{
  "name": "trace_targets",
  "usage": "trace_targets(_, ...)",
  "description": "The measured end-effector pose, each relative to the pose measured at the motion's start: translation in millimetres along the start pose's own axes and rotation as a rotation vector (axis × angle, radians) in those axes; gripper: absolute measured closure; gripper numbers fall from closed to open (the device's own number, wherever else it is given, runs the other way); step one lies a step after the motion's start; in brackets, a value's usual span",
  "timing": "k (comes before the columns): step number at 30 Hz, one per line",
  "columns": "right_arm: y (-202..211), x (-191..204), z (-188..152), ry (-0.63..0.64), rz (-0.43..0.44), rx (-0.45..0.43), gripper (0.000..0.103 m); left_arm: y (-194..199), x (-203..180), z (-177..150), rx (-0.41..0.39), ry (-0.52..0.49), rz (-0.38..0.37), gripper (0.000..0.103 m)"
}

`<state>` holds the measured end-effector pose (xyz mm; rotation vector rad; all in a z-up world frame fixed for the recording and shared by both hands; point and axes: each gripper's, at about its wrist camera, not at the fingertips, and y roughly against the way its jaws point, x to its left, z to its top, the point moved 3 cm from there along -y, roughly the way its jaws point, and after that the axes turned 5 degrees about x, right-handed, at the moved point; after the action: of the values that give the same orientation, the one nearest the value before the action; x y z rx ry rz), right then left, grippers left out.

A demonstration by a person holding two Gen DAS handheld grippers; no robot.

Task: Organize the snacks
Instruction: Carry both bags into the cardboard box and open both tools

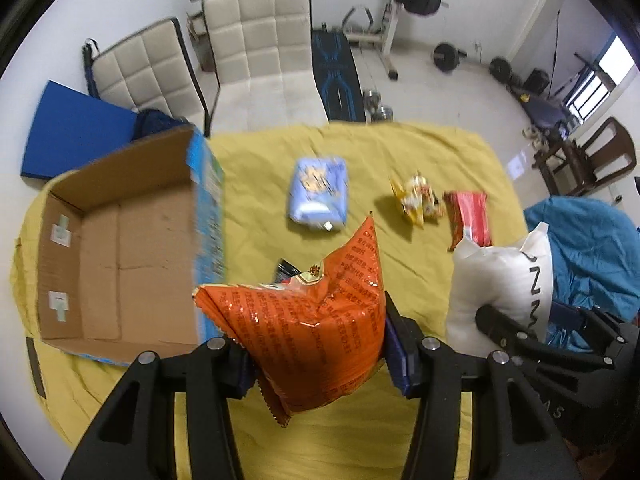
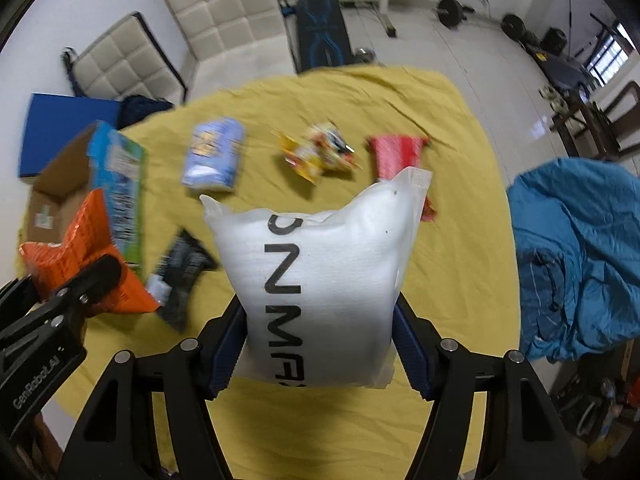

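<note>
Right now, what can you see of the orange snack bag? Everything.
The orange snack bag is a puffy, glossy foil-like pouch with dense dark print and a small cream and red logo near its top seam. Its bottom edge is serrated. It is sealed, as far as visible, and creased. It stands tilted, one corner pointing up, clamped between the fingers of the left gripper above the yellow cloth, just right of the open cardboard box. It hides part of a black packet.
</note>
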<state>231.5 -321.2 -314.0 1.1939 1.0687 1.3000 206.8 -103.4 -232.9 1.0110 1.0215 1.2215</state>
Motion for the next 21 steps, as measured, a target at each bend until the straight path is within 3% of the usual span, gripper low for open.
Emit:
trace_targets(6, 62, 59, 0, 0.051, 0.055, -0.098, 0.033, 38, 68, 7, -0.087, 0.016, -0.005, 0.055)
trace_targets(12, 97, 130, 4, 0.097, 0.108, -0.154, 0.033, 65, 141, 16, -0.141, 0.057, 0.007, 0.055)
trace_targets(21, 78, 251, 26, 0.19, 0.144, -0.126, 0.033, 51, 233, 31, -0.133, 0.131, 0.042, 0.055)
